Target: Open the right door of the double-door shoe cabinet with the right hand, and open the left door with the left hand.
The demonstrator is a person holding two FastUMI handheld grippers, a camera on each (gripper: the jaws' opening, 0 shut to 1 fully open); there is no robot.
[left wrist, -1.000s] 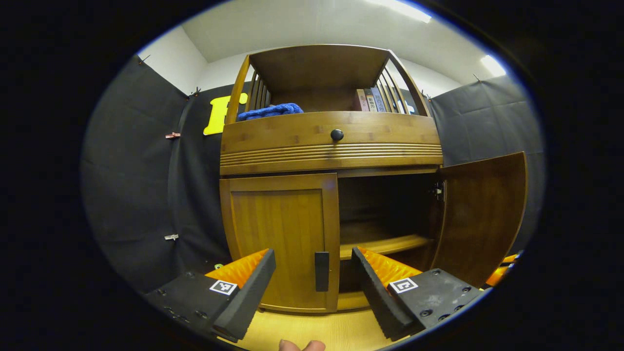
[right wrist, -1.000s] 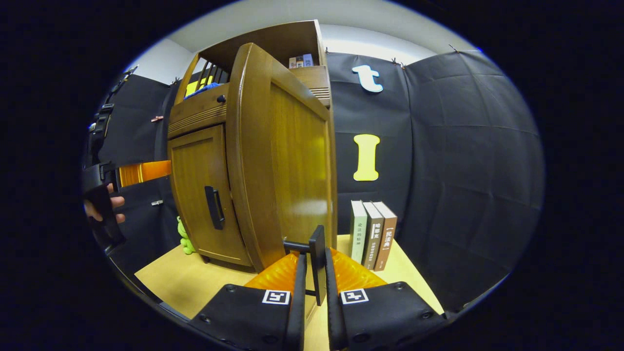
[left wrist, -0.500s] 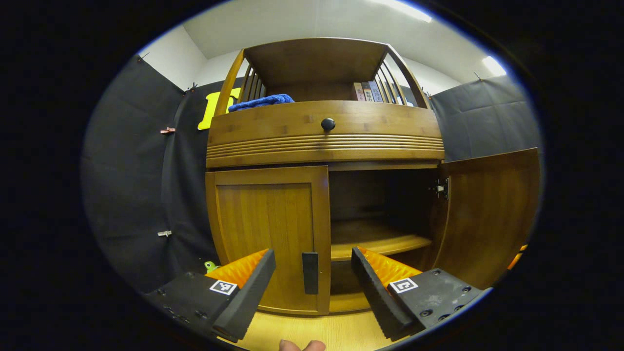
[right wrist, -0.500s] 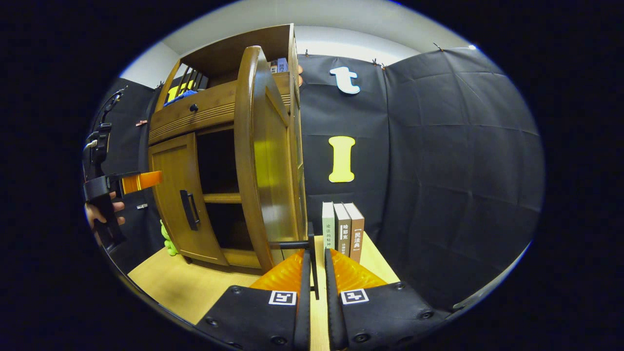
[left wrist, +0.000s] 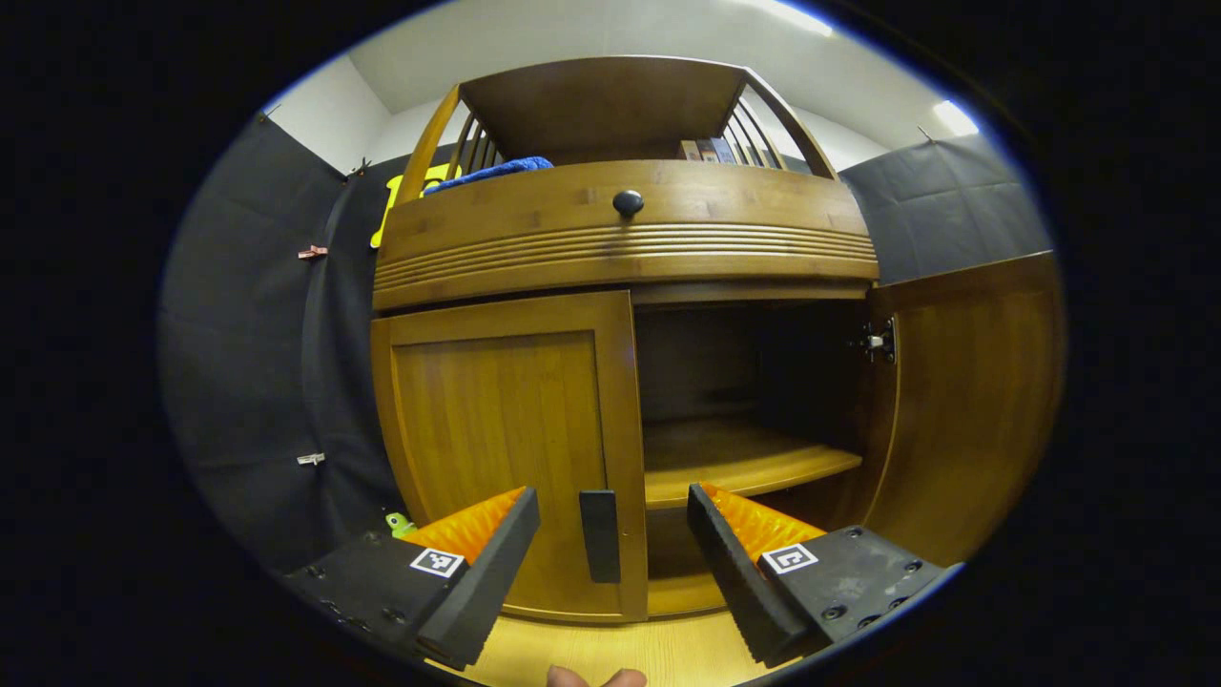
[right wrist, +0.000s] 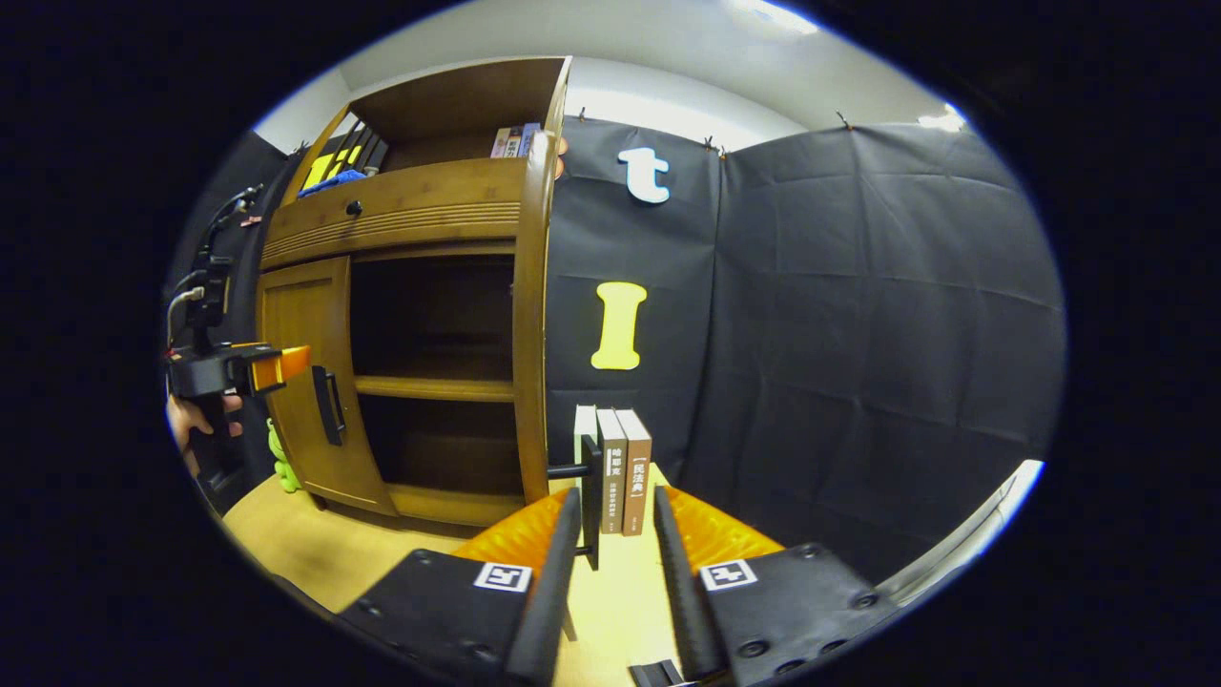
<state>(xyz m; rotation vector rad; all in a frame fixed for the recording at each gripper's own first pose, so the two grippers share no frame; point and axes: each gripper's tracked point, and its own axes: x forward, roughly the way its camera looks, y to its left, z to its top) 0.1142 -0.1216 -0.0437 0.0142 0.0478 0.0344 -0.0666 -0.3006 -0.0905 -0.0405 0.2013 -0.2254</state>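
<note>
right door [right wrist: 530, 315] swung fully open | right tongs [right wrist: 610, 572] parted narrowly around its handle [right wrist: 591, 496], not pressing | left tongs [left wrist: 610, 563] wide before closed left door's handle [left wrist: 599, 534]

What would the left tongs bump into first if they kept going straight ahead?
Probably the black handle on the closed left door. It sits between the open left tongs, a bit left of centre; how far off is unclear.
</note>
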